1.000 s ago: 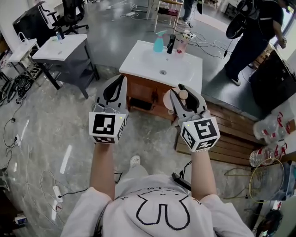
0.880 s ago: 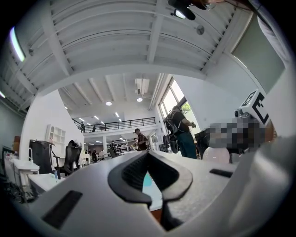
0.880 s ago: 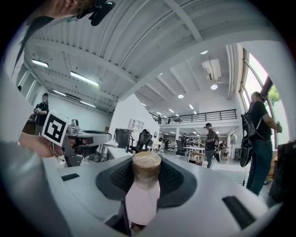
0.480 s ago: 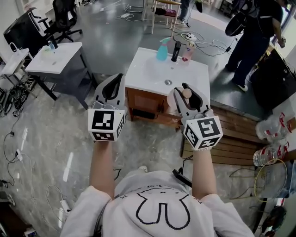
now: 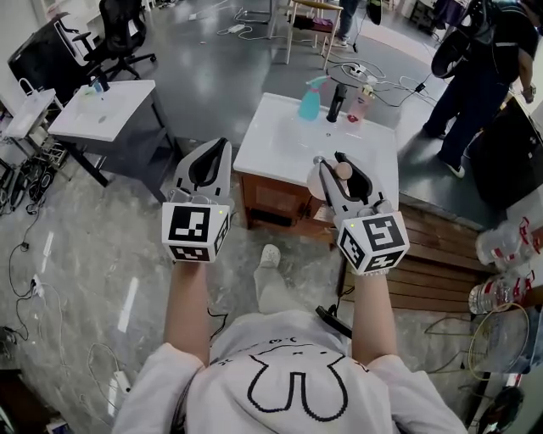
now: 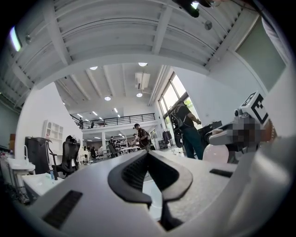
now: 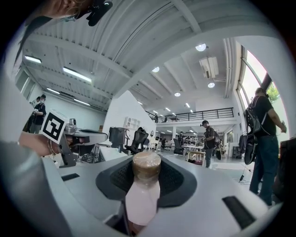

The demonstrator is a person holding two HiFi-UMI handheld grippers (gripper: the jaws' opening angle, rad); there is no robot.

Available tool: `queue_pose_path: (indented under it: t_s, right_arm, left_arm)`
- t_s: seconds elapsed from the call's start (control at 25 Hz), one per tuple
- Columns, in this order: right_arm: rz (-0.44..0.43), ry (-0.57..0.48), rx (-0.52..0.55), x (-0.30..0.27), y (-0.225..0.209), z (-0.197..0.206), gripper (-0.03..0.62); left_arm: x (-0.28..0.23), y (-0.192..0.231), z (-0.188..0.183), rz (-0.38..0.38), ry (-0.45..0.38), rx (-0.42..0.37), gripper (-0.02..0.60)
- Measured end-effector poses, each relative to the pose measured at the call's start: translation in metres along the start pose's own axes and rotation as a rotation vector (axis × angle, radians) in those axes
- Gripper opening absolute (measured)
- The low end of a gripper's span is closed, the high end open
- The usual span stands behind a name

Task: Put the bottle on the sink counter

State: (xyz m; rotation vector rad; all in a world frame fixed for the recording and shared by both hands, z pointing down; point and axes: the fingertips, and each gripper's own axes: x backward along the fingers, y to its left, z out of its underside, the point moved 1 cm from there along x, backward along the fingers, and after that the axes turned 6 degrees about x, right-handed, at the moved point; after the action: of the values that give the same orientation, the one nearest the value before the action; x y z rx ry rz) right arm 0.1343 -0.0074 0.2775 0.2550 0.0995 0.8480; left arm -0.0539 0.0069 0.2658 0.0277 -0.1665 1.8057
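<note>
In the head view my right gripper (image 5: 333, 161) is shut on a pale pink bottle with a tan cap (image 5: 342, 170), held in the air over the front right edge of the white sink counter (image 5: 280, 144). The right gripper view shows the bottle (image 7: 142, 199) running up between the black pads (image 7: 178, 178), cap pointing away. My left gripper (image 5: 219, 148) hangs level with it to the left, jaws together and empty; it shows the same in the left gripper view (image 6: 148, 157). A teal spray bottle (image 5: 310, 100), a black faucet (image 5: 337, 102) and a pink bottle (image 5: 362, 106) stand at the counter's back.
A second white sink table (image 5: 106, 110) and an office chair (image 5: 119, 25) are at the left. A person (image 5: 484, 68) stands at the back right. A wooden pallet (image 5: 441, 254) and water bottles (image 5: 509, 246) lie right of the counter. Cables trail on the floor (image 5: 34, 254).
The sink counter has come closer and shifted right under the grippers as the person walks forward. Both grippers keep their pose, the right still holding the bottle.
</note>
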Motion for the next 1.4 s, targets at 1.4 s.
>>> queue_pose_path:
  t_s: [1.4]
  right_arm:
    - [-0.051, 0.211, -0.225, -0.343, -0.118, 0.118, 0.140]
  left_arm:
    - [-0.288, 0.150, 0.101, 0.045, 0.169, 0.022, 0.009]
